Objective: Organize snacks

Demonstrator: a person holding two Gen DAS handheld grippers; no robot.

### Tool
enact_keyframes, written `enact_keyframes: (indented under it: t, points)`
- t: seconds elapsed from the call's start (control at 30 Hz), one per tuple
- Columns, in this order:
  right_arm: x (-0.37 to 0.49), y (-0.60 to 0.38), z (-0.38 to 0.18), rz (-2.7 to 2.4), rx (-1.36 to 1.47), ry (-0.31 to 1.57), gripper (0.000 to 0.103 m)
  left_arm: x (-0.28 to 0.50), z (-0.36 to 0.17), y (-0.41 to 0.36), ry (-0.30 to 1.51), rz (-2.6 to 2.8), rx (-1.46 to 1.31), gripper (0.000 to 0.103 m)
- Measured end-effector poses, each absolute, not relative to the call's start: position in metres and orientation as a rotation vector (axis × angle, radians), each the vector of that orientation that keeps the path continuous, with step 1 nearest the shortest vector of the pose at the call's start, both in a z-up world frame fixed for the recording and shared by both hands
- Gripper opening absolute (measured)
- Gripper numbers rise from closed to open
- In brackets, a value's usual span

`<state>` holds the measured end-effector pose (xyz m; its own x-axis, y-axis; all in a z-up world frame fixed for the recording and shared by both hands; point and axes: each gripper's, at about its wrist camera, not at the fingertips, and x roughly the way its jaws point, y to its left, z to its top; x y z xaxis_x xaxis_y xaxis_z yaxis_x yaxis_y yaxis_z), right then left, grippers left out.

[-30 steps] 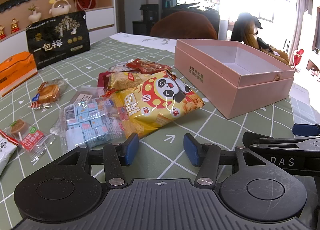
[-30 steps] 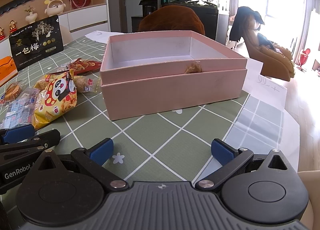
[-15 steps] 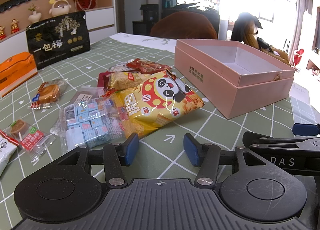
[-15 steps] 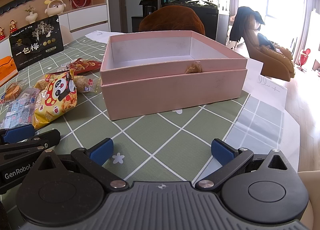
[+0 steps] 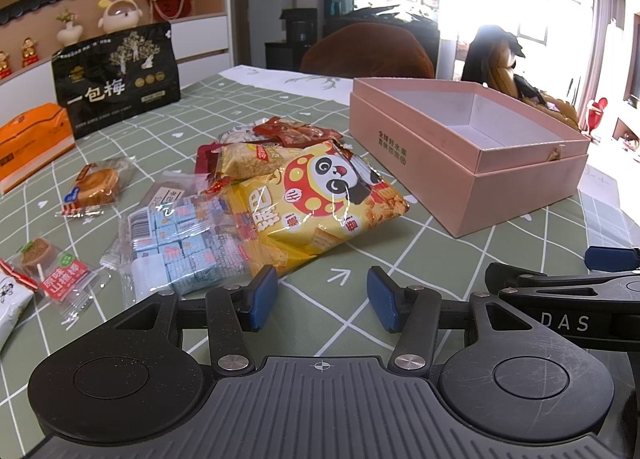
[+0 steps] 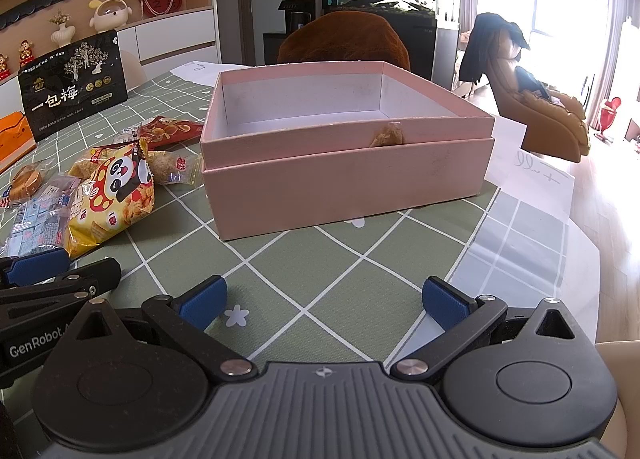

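A heap of snacks lies on the green checked tablecloth: a yellow panda bag, a clear bag of blue-wrapped candies, a small cracker pack and a red packet. An open, empty pink box stands to their right; it fills the right wrist view, with the panda bag to its left. My left gripper is open and empty, just in front of the panda bag. My right gripper is wide open and empty, in front of the box.
A wrapped cake, a hawthorn candy pack and a white packet lie at the left. A black plum bag and an orange box stand at the back left. White paper lies right of the box.
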<state>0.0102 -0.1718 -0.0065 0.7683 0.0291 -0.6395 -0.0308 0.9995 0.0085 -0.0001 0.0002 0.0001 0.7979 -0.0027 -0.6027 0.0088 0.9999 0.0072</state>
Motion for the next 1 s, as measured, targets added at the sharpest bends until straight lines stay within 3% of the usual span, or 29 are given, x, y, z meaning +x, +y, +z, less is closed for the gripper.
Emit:
enact_keyframes:
  t: [0.8,0.93,1.0]
  points:
    - [0.01,-0.173,-0.006,0.041,-0.005,0.694,0.103,-0.001,0.005,0.001,0.647,-0.008,0.001,0.057]
    - [0.016,-0.172,-0.001,0.076,-0.019,0.746,0.103,-0.014,0.017,0.012,0.682,-0.068,-0.057,0.044]
    - [0.023,-0.173,0.005,0.123,-0.037,0.831,0.103,-0.02,0.028,0.03,0.71,-0.081,-0.11,0.043]
